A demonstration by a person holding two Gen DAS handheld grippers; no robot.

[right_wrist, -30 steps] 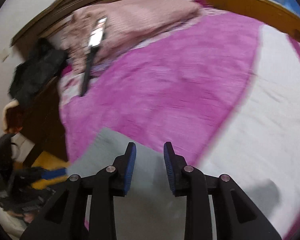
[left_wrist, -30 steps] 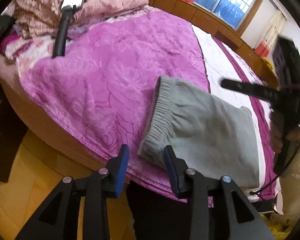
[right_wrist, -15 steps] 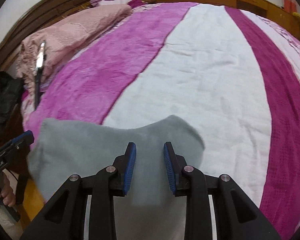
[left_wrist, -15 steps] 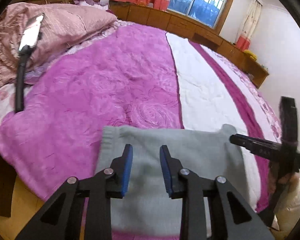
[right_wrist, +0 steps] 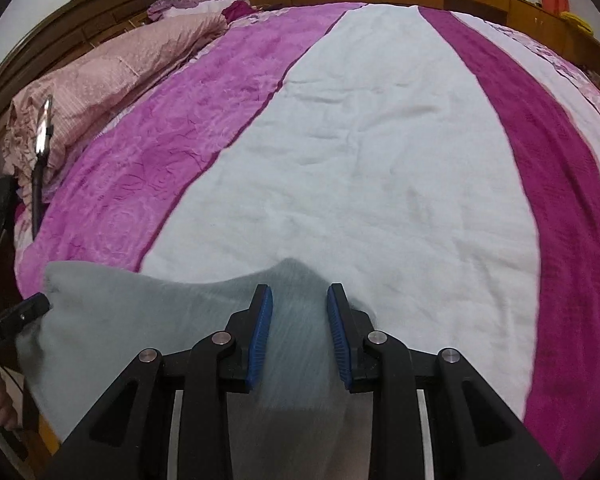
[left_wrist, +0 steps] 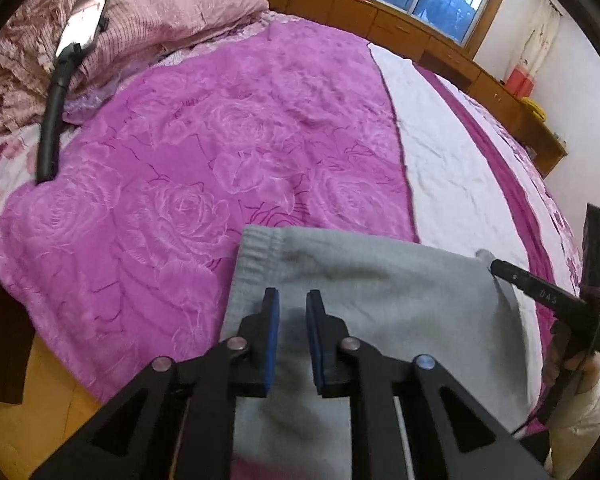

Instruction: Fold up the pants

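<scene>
Grey pants (left_wrist: 380,300) lie folded on the pink and white bedspread (left_wrist: 220,140), close to the bed's near edge, with the elastic waistband at the left. My left gripper (left_wrist: 291,316) hovers over the waistband end. Its jaws are closing, grey cloth shows in the gap, and the pads do not visibly press it. My right gripper (right_wrist: 299,308) is shut on the other end of the pants (right_wrist: 140,320), where the cloth rises to a peak between the blue pads. In the left wrist view its black finger (left_wrist: 532,286) meets the lifted corner.
A phone on a black stand (left_wrist: 84,20) leans against the pink pillows (left_wrist: 172,4) at the head of the bed. Wooden cabinets (left_wrist: 420,36) run under the window at the far side. Wooden floor (left_wrist: 28,420) shows below the near left edge. A hand (right_wrist: 0,404) grips the left tool.
The left gripper moved from the waistband's near corner to over the pants, and its jaws narrowed. The right gripper swung round and sank onto the pants' right end, its gap unchanged.
</scene>
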